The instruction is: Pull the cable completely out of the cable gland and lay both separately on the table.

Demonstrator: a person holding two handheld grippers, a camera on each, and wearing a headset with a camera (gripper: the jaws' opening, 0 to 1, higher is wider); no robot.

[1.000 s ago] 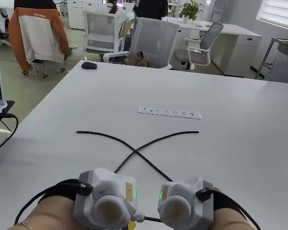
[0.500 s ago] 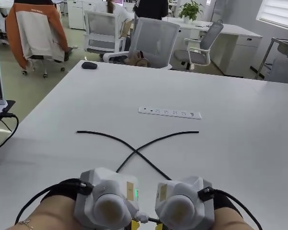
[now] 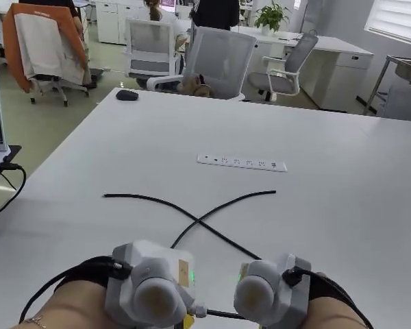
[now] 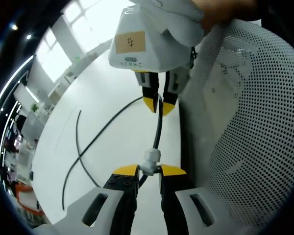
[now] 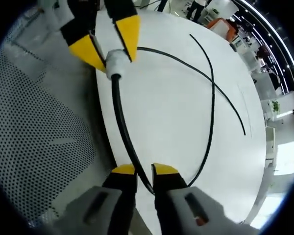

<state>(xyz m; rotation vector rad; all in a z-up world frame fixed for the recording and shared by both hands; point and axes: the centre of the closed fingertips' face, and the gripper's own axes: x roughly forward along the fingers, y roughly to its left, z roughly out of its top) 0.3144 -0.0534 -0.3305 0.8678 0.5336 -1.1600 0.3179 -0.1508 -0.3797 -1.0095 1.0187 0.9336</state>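
A small white cable gland (image 4: pixel 151 160) sits between the yellow tips of my left gripper (image 4: pixel 149 170), which is shut on it. A black cable (image 4: pixel 158 129) runs out of the gland to my right gripper (image 4: pixel 158 104), a short way off. In the right gripper view, my right gripper (image 5: pixel 143 170) is shut on the cable (image 5: pixel 122 122), and the left gripper (image 5: pixel 108 41) holds the gland (image 5: pixel 112 63) opposite. Both grippers are at the near table edge. The cable's (image 3: pixel 212 214) two free stretches lie crossed on the white table (image 3: pixel 342 205).
A white power strip (image 3: pixel 241 163) lies beyond the cable, mid-table. A black mouse (image 3: pixel 127 94) rests near the far left edge. Office chairs (image 3: pixel 219 58) stand behind the table. A laptop and its black cord (image 3: pixel 7 179) are at the left. White perforated fabric (image 4: pixel 240 122) lies close under the grippers.
My right gripper has moved a little to the right, away from the left one. The crossed cable stretches on the table have slid slightly to the left.
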